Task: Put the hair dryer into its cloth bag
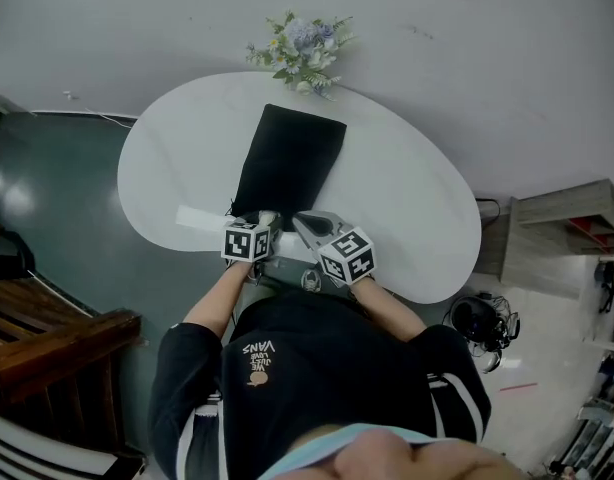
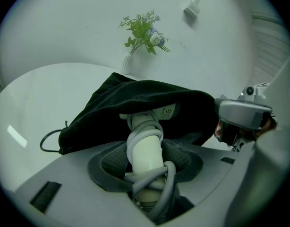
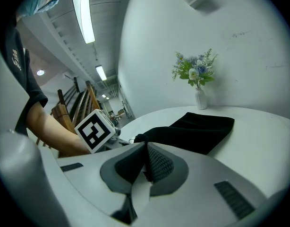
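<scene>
A black cloth bag (image 1: pixel 287 163) lies along the middle of the white oval table (image 1: pixel 407 198), its mouth toward me. My left gripper (image 1: pixel 264 220) is shut on the white handle of the hair dryer (image 2: pixel 145 148), which has grey cord wound round it. The dryer's head is hidden inside the raised mouth of the bag (image 2: pixel 135 100). My right gripper (image 1: pixel 312 225) is shut, with the bag's rim (image 3: pixel 141 139) pinched at its tips. In the left gripper view the right gripper (image 2: pixel 230 126) sits at the right end of the lifted mouth. A drawstring loop (image 2: pixel 48 141) hangs at the bag's left corner.
A white vase of flowers (image 1: pixel 302 53) stands at the table's far edge. A white strip (image 1: pixel 199 218) lies left of the bag's mouth. A wooden bench (image 1: pixel 47 338) stands on the left, a shelf (image 1: pixel 567 228) and a floor fan (image 1: pixel 482 320) on the right.
</scene>
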The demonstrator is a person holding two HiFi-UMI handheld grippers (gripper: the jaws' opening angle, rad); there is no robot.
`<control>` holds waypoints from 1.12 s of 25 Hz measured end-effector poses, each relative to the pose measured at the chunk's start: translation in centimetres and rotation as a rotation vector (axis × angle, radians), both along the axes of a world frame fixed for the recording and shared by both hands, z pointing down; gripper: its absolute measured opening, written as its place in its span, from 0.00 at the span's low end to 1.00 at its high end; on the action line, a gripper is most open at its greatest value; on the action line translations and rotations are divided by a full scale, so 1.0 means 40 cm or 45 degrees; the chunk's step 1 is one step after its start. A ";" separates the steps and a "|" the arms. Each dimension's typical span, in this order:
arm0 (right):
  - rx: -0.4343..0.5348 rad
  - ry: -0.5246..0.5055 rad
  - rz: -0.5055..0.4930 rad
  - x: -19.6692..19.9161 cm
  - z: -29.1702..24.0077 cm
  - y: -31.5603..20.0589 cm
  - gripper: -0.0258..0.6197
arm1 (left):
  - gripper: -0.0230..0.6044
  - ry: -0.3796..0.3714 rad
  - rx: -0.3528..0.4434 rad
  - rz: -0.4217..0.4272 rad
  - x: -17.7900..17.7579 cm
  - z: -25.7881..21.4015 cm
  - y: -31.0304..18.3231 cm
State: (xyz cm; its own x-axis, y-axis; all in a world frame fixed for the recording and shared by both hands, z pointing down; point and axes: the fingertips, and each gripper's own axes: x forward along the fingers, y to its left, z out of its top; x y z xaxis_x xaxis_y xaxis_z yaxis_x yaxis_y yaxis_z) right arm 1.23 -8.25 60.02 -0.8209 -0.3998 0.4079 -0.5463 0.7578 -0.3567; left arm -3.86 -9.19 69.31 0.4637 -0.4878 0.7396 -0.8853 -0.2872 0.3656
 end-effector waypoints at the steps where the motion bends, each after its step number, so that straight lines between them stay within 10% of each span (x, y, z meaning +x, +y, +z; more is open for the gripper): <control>1: 0.001 0.002 0.004 -0.001 -0.001 0.000 0.11 | 0.41 0.002 0.001 0.001 0.002 0.000 -0.012; 28: 0.001 0.107 0.288 -0.048 0.015 -0.047 0.11 | 0.41 0.067 0.059 0.199 0.057 -0.005 -0.313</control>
